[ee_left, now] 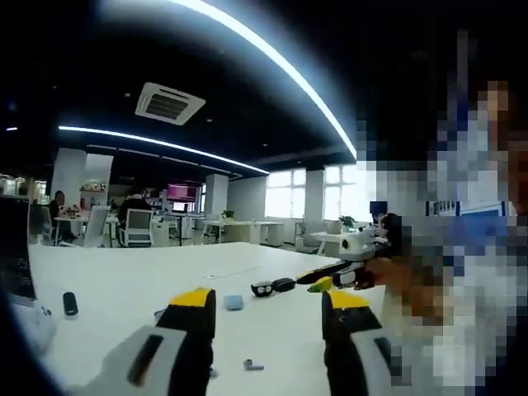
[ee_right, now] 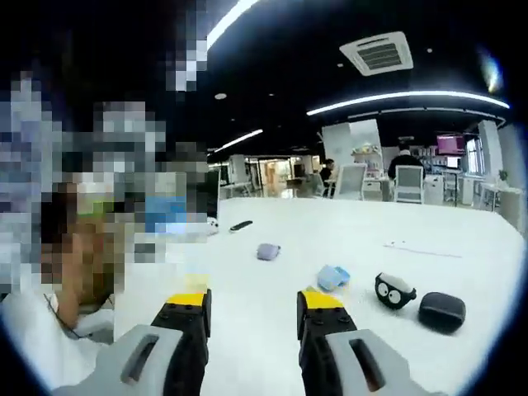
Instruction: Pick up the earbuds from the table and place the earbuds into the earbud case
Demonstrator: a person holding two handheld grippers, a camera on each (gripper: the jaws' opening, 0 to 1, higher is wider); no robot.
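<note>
A small white earbud [ee_left: 253, 364] lies on the white table [ee_left: 124, 280] just ahead of my left gripper [ee_left: 268, 304], whose yellow-tipped jaws stand open and hold nothing. Beyond it sit a light blue earbud case [ee_left: 233, 302] and two black cases [ee_left: 264, 288] [ee_left: 283, 285]. My right gripper [ee_left: 318, 284] reaches in from the right, held in a person's hand above the black cases. In the right gripper view, my right gripper [ee_right: 253, 307] is open and bare, with the light blue case [ee_right: 332, 277] just past its right jaw on the table [ee_right: 346, 223].
A black case with white eyes [ee_right: 394, 290] and a plain black case [ee_right: 441, 311] lie to the right. A lilac case [ee_right: 268, 251] and a thin black item [ee_right: 241, 225] lie farther off. Another black piece [ee_left: 70, 304] and a laptop [ee_left: 15, 247] sit at the left.
</note>
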